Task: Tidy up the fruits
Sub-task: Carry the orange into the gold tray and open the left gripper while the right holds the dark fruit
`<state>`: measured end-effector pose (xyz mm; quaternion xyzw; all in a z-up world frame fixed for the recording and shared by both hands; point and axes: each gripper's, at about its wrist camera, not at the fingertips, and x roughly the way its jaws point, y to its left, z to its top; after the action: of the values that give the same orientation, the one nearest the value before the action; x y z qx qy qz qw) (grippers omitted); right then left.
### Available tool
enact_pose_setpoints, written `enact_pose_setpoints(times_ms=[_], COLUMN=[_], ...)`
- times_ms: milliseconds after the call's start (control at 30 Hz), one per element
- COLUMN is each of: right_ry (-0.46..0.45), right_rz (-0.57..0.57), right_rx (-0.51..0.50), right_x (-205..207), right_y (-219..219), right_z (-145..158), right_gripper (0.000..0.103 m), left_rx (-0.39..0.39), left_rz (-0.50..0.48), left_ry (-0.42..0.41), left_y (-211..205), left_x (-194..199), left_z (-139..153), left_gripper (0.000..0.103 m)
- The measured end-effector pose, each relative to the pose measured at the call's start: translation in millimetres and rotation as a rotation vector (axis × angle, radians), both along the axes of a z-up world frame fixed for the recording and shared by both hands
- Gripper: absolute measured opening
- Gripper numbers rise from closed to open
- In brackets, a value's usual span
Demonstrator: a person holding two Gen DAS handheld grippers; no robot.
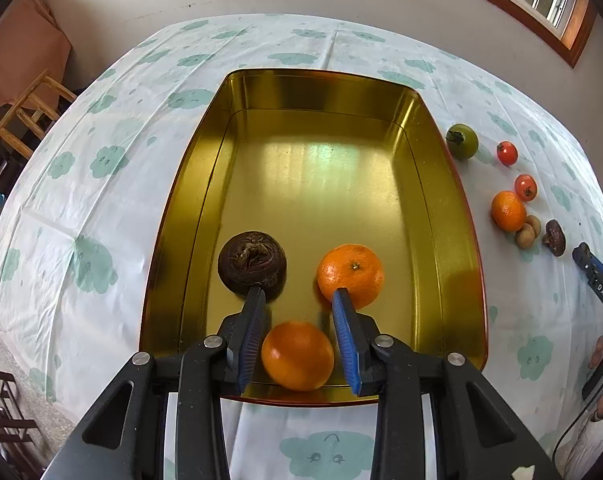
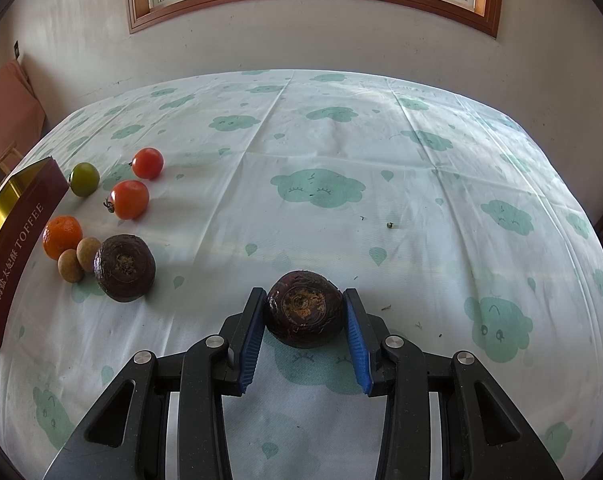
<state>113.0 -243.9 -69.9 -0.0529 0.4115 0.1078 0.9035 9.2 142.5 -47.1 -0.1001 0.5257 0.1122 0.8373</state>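
A gold tin (image 1: 445, 184) lies open on the table and holds a dark water chestnut (image 1: 252, 263) and two oranges (image 1: 350, 273). My left gripper (image 1: 299, 300) is open over the tin's near end, with the nearer orange (image 1: 297, 355) between its fingers, apart from both pads. My right gripper (image 2: 304, 296) has its blue pads against the sides of another dark water chestnut (image 2: 304, 313) that rests on the tablecloth. The tin's maroon side (image 2: 17, 240) shows at the far left of the right wrist view.
Beside the tin lie a green tomato (image 2: 84, 178), two red tomatoes (image 2: 130, 199), an orange (image 2: 61, 237), two small brown longans (image 2: 70, 265) and a third water chestnut (image 2: 124, 267). A wooden chair (image 1: 25, 112) stands left of the table. The wall and window are behind.
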Motion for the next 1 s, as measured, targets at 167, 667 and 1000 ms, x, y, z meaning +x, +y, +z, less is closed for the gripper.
enact_pose_setpoints(times_ms=[167, 667, 1000], right_ry=[0.000, 0.000, 0.000], right_rz=[0.000, 0.001, 0.001], right_rx=[-0.001, -0.002, -0.003], right_x=[0.0, 0.5, 0.6], right_y=[0.0, -0.2, -0.3], right_z=[0.1, 0.4, 0.6], right_gripper=[0.040, 0.040, 0.040], left_rx=[-0.004, -0.006, -0.009], left_rz=[0.009, 0.019, 0.009], left_ry=[0.007, 0.024, -0.004], left_y=[3.8, 6.7, 4.2], left_x=[-0.9, -0.6, -4.1], left_z=[-3.9, -9.5, -2.7], left_gripper=[0.031, 0.031, 0.041])
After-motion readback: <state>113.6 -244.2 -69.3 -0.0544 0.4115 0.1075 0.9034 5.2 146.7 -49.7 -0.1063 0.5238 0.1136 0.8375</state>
